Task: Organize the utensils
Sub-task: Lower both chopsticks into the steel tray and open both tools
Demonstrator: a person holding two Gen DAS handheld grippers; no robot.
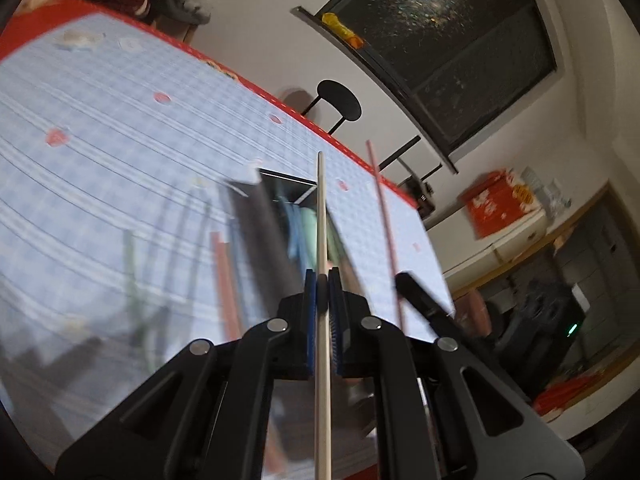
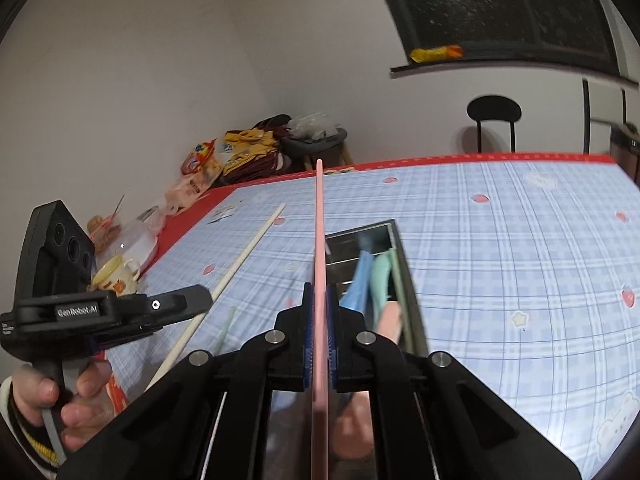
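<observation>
My left gripper (image 1: pixel 322 280) is shut on a cream chopstick (image 1: pixel 321 216) that runs straight ahead over the table; it also shows in the right wrist view (image 2: pixel 248 246). My right gripper (image 2: pixel 319 294) is shut on a pink chopstick (image 2: pixel 319 224), which shows in the left wrist view (image 1: pixel 384 216) too. A metal utensil box (image 2: pixel 404 276) lies on the checked tablecloth just ahead of both grippers, holding blue, green and pink utensils (image 2: pixel 368 280). The box shows blurred in the left wrist view (image 1: pixel 280 200). More chopsticks (image 1: pixel 224 276) lie blurred on the cloth to the left.
The table (image 2: pixel 500 240) has a blue checked cloth with a red border. A cup (image 2: pixel 116 274), a clear container and snack bags (image 2: pixel 240 152) crowd its far left corner. A black chair (image 2: pixel 494 114) stands behind the table by the wall.
</observation>
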